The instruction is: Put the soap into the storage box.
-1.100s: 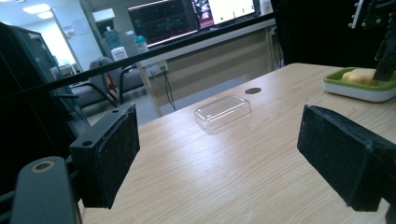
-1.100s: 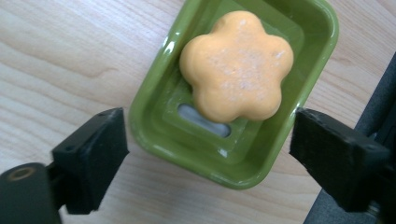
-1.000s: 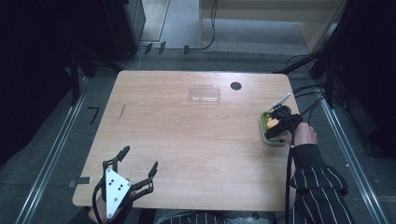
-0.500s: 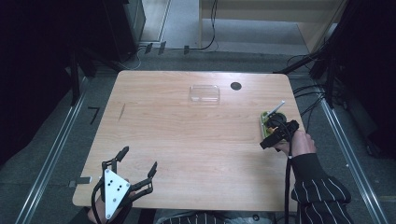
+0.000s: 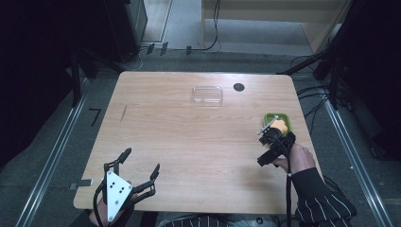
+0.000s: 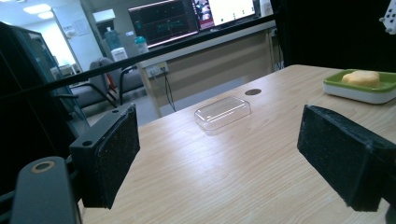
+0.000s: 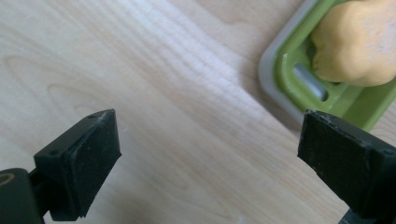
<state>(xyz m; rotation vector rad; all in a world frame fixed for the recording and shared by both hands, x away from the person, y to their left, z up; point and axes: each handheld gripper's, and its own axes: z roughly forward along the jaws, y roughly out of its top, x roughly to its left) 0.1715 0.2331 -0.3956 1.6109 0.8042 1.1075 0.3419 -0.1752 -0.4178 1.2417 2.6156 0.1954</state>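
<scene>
Spanning dim room, wooden table (image 5: 189,142), dark floor (image 5: 56,142)

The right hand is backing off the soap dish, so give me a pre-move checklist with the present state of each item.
1. Right gripper empty: ok. Its jaws have just been opening and stand wide, with bare wood between them.
2. Yellow soap seated in the green dish: ok, it lies inside the rim.
3. Right gripper clear of the dish: ok in the right gripper view; one pad sits just in front of the dish corner, apart from it.
4. Clear lid free to pick: ok, it lies alone on the table near the far edge.
5. Left gripper ready: ok, open and empty.
6. Which way up the lid lies: cannot tell.
</scene>
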